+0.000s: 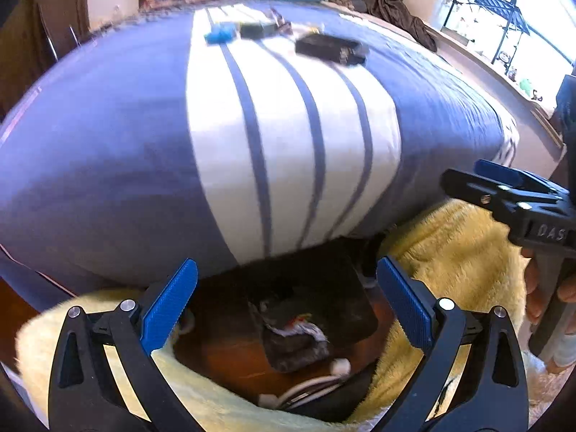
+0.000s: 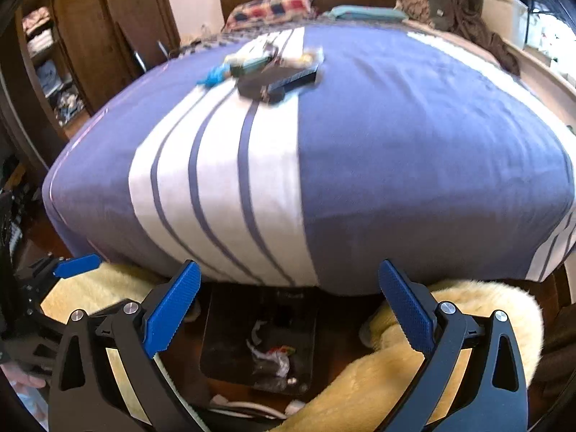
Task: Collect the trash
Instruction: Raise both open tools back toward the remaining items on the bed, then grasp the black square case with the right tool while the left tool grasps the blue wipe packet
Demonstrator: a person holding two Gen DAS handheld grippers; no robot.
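My left gripper hangs open and empty over a dark bin on the floor at the foot of the bed. Crumpled wrappers lie inside it. My right gripper is open and empty too, above the same bin and its wrappers. Far up the striped bedcover sits a blurred cluster: a blue item, a teal and dark item and a flat black box. The left wrist view also shows the blue item and the black box.
A fluffy yellow rug flanks the bin on the wooden floor, and white cables lie near it. Pillows and a headboard stand at the far end. A wardrobe is on the left and a metal rack by the window.
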